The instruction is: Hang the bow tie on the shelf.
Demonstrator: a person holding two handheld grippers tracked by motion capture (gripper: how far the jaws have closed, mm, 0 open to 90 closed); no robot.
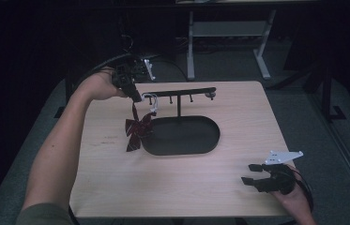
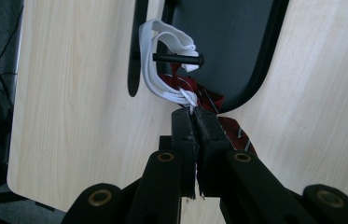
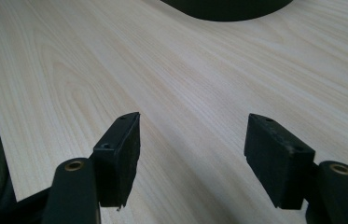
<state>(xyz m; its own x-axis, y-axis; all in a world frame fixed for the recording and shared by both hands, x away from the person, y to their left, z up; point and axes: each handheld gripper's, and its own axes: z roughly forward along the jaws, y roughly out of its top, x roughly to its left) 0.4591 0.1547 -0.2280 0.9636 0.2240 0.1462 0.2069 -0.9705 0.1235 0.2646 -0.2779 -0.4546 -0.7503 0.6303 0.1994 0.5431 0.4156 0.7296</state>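
Left gripper (image 1: 133,91) was at the far left of the table (image 1: 116,187), above the left end of the black stand's crossbar (image 1: 182,93). Its jaws were pressed together on the white strap (image 2: 162,81) of a dark red bow tie (image 1: 137,131); in the left gripper view the strap ran from the closed jaw tips up to a peg (image 2: 176,59) on the crossbar and looped around it. The bow itself hung below the gripper, at the left edge of the stand's black oval base tray (image 1: 186,136), its tails dropping toward the table.

Right gripper (image 1: 252,174) lay low at the near right corner of the table, well apart from the stand. Its jaws stood wide apart with nothing between them; bare wood showed in the gap in the right gripper view, the tray's edge far beyond.
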